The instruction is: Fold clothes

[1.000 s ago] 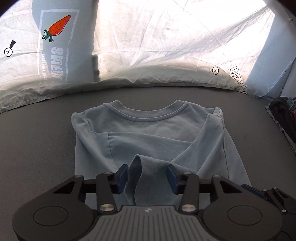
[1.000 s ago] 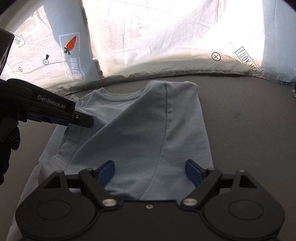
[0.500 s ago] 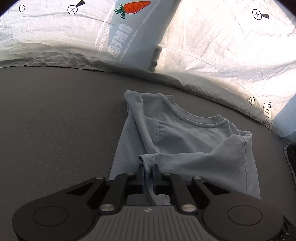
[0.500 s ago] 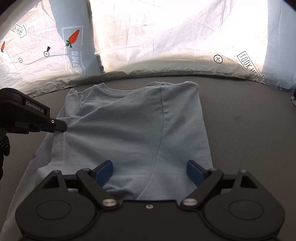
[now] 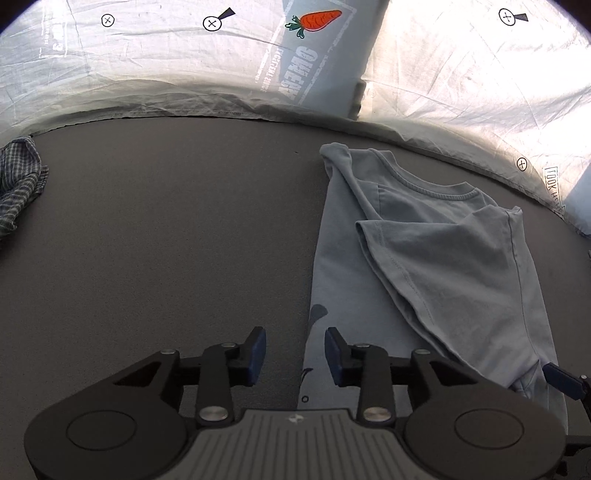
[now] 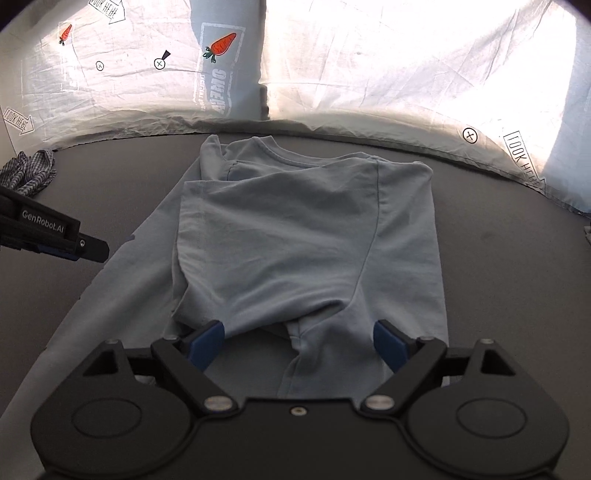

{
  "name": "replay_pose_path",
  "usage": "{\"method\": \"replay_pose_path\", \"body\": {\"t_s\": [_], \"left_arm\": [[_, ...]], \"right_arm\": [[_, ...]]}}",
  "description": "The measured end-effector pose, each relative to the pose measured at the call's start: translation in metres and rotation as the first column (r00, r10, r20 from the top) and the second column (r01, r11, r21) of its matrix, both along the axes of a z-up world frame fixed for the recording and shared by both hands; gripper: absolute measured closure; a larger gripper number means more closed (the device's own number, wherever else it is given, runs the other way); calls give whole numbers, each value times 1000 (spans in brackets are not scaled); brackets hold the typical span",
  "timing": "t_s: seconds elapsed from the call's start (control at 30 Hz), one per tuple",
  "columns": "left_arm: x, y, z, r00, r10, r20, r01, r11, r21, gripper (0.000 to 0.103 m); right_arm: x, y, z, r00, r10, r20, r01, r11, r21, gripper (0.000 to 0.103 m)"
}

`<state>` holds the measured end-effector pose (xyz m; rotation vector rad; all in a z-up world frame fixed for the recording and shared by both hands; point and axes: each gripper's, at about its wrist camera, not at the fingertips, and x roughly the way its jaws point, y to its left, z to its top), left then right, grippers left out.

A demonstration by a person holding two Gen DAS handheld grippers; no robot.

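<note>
Dark grey table (image 5: pixel 166 240) takes up most of both views. White printed sheet (image 5: pixel 461 85) hangs behind its far edge, backlit, with a carrot print (image 5: pixel 316 21) and "look here" arrows on it.

Light blue T-shirt (image 6: pixel 306 236) lies flat on the table, collar toward the sheet. Its right side is folded in over the body, with the sleeve lying across the chest. In the left wrist view the shirt (image 5: pixel 424 251) sits on the right half of the table, and its left edge runs down toward the camera.

Right gripper (image 6: pixel 299 341): jaws wide apart, nothing clamped. Blue pads (image 6: pixel 205 341) straddle the near end of the folded layer, low over the cloth; can't tell if they touch it. One blue fingertip of it pokes into the left wrist view at the lower right (image 5: pixel 563 380).

Left gripper (image 5: pixel 295 354): jaws parted, holding nothing. It hangs over the shirt's left edge near the hem, left finger over bare table, right finger over cloth. Seen side-on from the right wrist camera (image 6: pixel 86 249), just off the shirt's left edge.

Crumpled checked cloth (image 5: pixel 18 184) sits at the far left of the table, well apart from the shirt.
</note>
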<state>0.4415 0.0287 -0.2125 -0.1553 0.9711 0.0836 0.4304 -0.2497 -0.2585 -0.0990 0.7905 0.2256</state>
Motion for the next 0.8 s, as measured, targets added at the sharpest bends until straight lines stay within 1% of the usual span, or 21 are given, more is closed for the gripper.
{"method": "replay_pose_path", "body": {"t_s": [0.03, 0.13, 0.17, 0.23, 0.3, 0.37, 0.43, 0.53, 0.6, 0.63, 0.67, 0.7, 0.77, 0.8], "left_arm": [[-15, 0, 2, 1000, 0, -5, 1, 1000, 12, 58], [-61, 1, 2, 1000, -5, -20, 5, 1000, 5, 54], [-77, 1, 1, 1000, -1, -29, 1, 1000, -1, 51], [-107, 1, 0, 999, -5, -37, 4, 1000, -9, 47], [-136, 0, -1, 999, -15, -34, 14, 1000, -12, 44], [-160, 0, -4, 999, -17, -42, 16, 1000, -25, 42], [-181, 0, -7, 998, -18, -55, 16, 999, -43, 42], [-209, -5, -10, 999, -30, -46, 27, 998, -52, 42], [-228, -8, -11, 998, -54, -41, 51, 996, -74, 44], [-236, -10, -11, 997, -66, -38, 63, 995, -83, 44], [-243, -12, -12, 996, -81, -37, 77, 993, -88, 44], [-250, -14, -12, 995, -95, -35, 91, 991, -93, 45], [-264, -17, -13, 993, -113, -31, 110, 990, -92, 51], [-269, -17, -14, 993, -116, -30, 113, 989, -94, 52]], "right_arm": [[-8, -4, 3, 1000, -10, -3, 10, 1000, 3, 15], [-33, -17, 4, 999, -39, -24, 39, 999, 14, 14], [-42, -21, 4, 998, -48, -33, 48, 999, 9, 14], [-64, -28, 2, 997, -64, -31, 63, 997, -34, 15], [-88, -36, 0, 997, -67, -47, 64, 997, -49, 15], [-111, -47, -3, 994, -78, -76, 76, 997, -28, 18], [-133, -57, -7, 991, -84, -106, 85, 996, 4, 23], [-162, -71, -8, 990, -74, -120, 84, 993, 77, 34], [-177, -81, -7, 989, -75, -128, 92, 987, 128, 47], [-184, -87, -6, 987, -83, -141, 106, 981, 161, 51], [-190, -92, -6, 984, -90, -155, 120, 974, 194, 59], [-196, -97, -6, 981, -97, -169, 135, 964, 227, 64], [-209, -107, -8, 974, -104, -201, 162, 940, 299, 70], [-215, -112, -9, 970, -104, -219, 175, 924, 339, 72]]}}
